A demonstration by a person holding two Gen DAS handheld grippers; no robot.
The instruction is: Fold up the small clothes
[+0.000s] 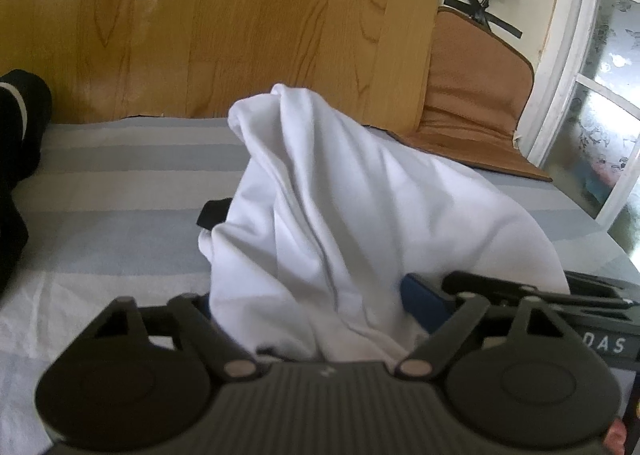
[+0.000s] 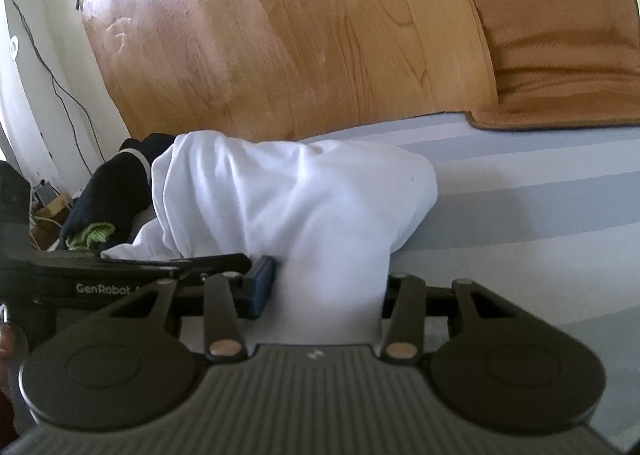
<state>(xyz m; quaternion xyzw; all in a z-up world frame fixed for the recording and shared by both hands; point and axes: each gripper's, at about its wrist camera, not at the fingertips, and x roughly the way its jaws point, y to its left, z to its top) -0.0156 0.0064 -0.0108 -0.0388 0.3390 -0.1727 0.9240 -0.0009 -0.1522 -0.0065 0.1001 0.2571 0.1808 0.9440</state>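
Left gripper [image 1: 320,319] and right gripper [image 2: 320,291], both clamped on one bunched white garment [image 2: 280,195], striped bed [image 2: 520,215], dark clothes [image 2: 112,191] at far-left edge.

The cloth [image 1: 316,215] lies on the bed [image 1: 100,191], in the middle of the left wrist picture. Behind the bed stands a wood board [image 1: 200,15]. A mat [image 1: 472,111] leans at the upper right. A pile of clothes [image 2: 108,199] sits left of the cloth in the right wrist picture.
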